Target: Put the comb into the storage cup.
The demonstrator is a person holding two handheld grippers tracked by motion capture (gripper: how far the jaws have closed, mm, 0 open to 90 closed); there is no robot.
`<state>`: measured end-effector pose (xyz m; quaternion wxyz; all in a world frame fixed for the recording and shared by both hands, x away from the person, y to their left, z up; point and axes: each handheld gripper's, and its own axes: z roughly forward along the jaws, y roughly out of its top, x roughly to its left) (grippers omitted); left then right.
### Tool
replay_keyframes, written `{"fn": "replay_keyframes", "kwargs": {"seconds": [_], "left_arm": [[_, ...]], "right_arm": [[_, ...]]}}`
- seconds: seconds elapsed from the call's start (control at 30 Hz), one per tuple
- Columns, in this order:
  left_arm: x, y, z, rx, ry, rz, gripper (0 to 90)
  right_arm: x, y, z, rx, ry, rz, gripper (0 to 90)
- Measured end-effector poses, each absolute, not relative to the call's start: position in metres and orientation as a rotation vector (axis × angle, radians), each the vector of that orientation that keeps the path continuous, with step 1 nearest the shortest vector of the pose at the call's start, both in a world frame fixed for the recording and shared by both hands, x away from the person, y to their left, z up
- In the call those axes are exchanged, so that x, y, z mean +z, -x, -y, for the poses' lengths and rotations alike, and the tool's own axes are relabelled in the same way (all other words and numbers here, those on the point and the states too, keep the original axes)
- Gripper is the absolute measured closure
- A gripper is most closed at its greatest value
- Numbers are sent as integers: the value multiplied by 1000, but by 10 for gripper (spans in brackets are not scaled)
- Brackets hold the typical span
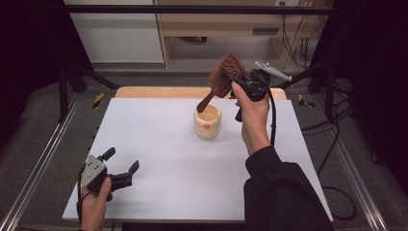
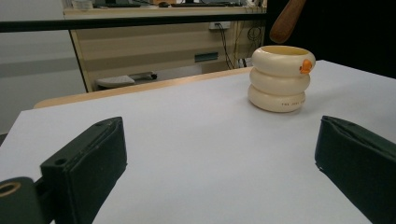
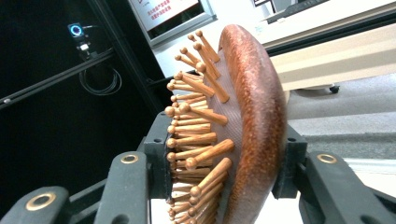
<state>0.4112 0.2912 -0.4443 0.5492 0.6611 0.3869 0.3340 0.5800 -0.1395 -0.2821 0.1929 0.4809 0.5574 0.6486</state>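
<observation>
A wooden hairbrush (image 1: 223, 76) hangs in the air above a cream ribbed cup (image 1: 207, 121) that stands near the middle of the white table. My right gripper (image 1: 232, 77) is shut on the brush's head (image 3: 243, 126), its jaws pressing the bristle side and the back. The brush handle (image 2: 286, 19) points down toward the cup's mouth, its tip just above the rim. The cup (image 2: 280, 78) bears a small orange mark. At the table's front left corner my left gripper (image 1: 122, 161) is held open, nothing between its pads (image 2: 88, 161).
The white table top (image 1: 159, 144) lies over a wooden board. Behind it stand a wooden cabinet (image 1: 240, 21) and trailing cables (image 1: 293, 43). Metal rails (image 1: 43, 159) run along both sides of the table.
</observation>
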Motion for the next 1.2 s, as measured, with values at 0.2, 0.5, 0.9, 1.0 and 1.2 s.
{"fn": "replay_keyframes", "kwargs": {"seconds": [0.2, 0.5, 0.9, 1.0, 1.2], "left_arm": [[-444, -411, -291, 792, -1565, -915, 21], [-444, -411, -291, 792, -1567, -912, 21], [-444, -411, -292, 794, -1565, -910, 20], [-444, -411, -292, 794, -1565, -910, 20], [-444, -411, -292, 794, -1566, -909, 20]], "right_arm": [[-287, -582, 143, 1804, -1365, -1565, 524], [-297, -586, 147, 1778, -1387, -1570, 523], [-308, -590, 145, 1757, -1408, -1589, 522], [-309, -591, 144, 1749, -1415, -1597, 521], [-314, -592, 144, 1738, -1419, -1604, 521]]}}
